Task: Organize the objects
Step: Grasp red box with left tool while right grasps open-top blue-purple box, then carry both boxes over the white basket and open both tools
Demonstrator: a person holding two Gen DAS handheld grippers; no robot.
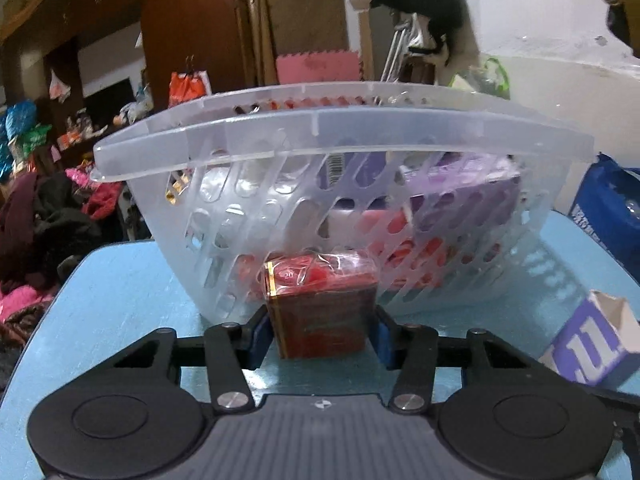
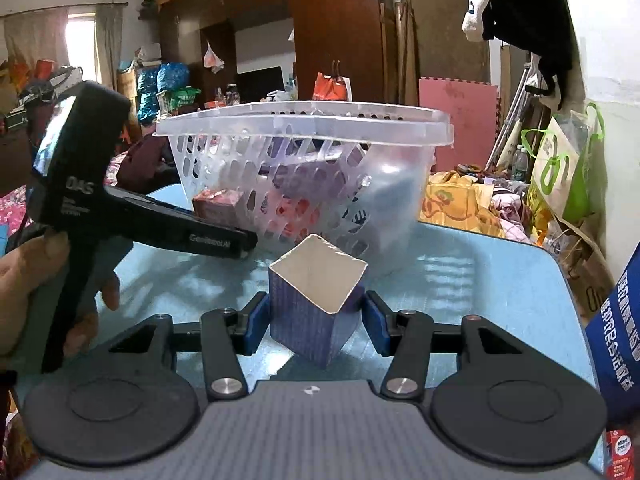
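left fingers (image 1: pixel 264 340) clamping red box (image 1: pixel 322 312), lower centre, on blue bench (image 1: pixel 120 292) touching slotted basket (image 1: pixel 320 128) | right fingers (image 2: pixel 256 322) gripping open purple carton (image 2: pixel 316 320), tilted, lower centre | basket sitting behind carton, holding more boxes

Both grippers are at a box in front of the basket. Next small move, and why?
Probably lift both boxes. The left gripper looks shut on the red box, the right gripper on the open purple box; both sit on the blue table, and the basket rim stands higher.
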